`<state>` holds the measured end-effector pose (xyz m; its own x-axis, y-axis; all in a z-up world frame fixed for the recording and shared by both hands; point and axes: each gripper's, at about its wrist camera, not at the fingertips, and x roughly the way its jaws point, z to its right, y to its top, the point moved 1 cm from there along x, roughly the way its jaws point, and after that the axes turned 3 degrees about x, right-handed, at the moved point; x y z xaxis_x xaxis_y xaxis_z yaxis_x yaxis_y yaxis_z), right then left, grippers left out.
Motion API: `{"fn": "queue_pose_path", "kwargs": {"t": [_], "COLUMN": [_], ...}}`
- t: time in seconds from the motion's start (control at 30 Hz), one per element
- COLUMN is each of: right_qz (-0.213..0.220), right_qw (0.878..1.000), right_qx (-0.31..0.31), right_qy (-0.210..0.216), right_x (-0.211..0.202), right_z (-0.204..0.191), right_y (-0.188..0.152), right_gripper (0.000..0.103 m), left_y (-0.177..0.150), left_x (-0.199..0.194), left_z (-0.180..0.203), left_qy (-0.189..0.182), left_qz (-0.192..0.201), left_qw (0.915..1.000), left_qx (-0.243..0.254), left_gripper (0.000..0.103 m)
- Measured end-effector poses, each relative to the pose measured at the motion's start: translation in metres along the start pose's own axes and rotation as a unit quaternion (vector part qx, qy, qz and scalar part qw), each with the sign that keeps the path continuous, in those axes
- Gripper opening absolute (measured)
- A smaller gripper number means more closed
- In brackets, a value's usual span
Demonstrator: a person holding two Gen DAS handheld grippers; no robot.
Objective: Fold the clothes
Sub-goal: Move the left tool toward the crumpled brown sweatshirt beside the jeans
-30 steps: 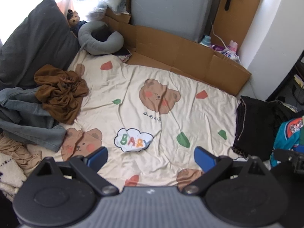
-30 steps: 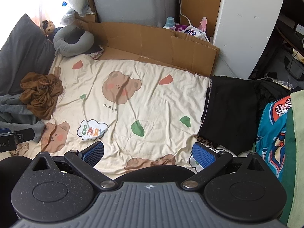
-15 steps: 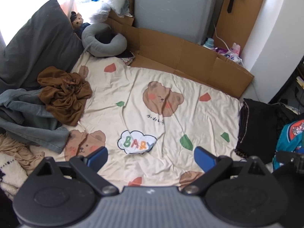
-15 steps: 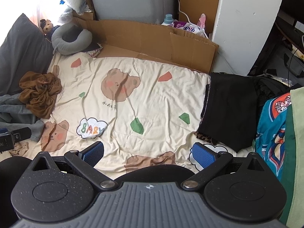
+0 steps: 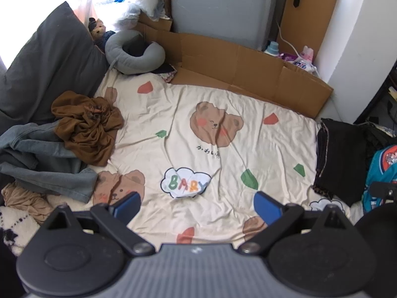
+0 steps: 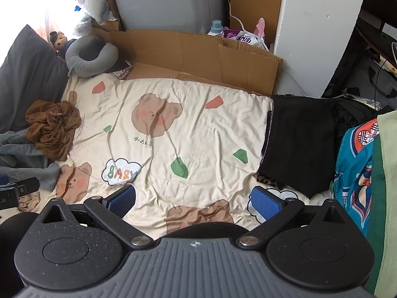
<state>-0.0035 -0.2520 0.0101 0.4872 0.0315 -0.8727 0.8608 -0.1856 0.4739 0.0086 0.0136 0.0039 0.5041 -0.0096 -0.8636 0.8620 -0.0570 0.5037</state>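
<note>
Between garments, nothing picked up yet

Both the left gripper point(image 5: 197, 202) and right gripper point(image 6: 193, 200) hang wide open and empty over the bear sheet point(image 5: 198, 134). Unfolded pile sits around 9 o'clock: brown top point(image 5: 85, 126) on a grey garment point(image 5: 42, 159). Guessing the next move is reaching left for the brown one.

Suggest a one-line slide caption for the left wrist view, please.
Open left gripper above a bear-print sheet, crumpled brown garment and grey jeans waiting at left.
</note>
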Motion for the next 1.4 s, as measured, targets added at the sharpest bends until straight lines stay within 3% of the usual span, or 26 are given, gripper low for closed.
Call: {"fn": "queue_pose_path", "kwargs": {"t": [0.67,1.1,1.4], "right_qz": [0.05,0.059,0.047], "right_qw": [0.999,0.998,0.998], "right_qx": [-0.002,-0.002,-0.002], "right_qy": [0.017,0.033,0.034], "right_x": [-0.054,-0.054,-0.033], "right_z": [-0.016,-0.026,-0.036], "right_y": [0.017,0.032,0.043], "right_gripper": [0.102,0.102,0.102], "left_y": [0.015,0.025,0.039], "left_x": [-0.056,-0.072,-0.066], "left_z": [-0.03,-0.054,-0.079], "left_qy": [0.015,0.025,0.03], "left_qz": [0.042,0.057,0.065], "left_qw": [0.9988,0.9974,0.9968], "left_qx": [-0.021,-0.035,-0.034], "left_gripper": [0.101,0.102,0.102]}}
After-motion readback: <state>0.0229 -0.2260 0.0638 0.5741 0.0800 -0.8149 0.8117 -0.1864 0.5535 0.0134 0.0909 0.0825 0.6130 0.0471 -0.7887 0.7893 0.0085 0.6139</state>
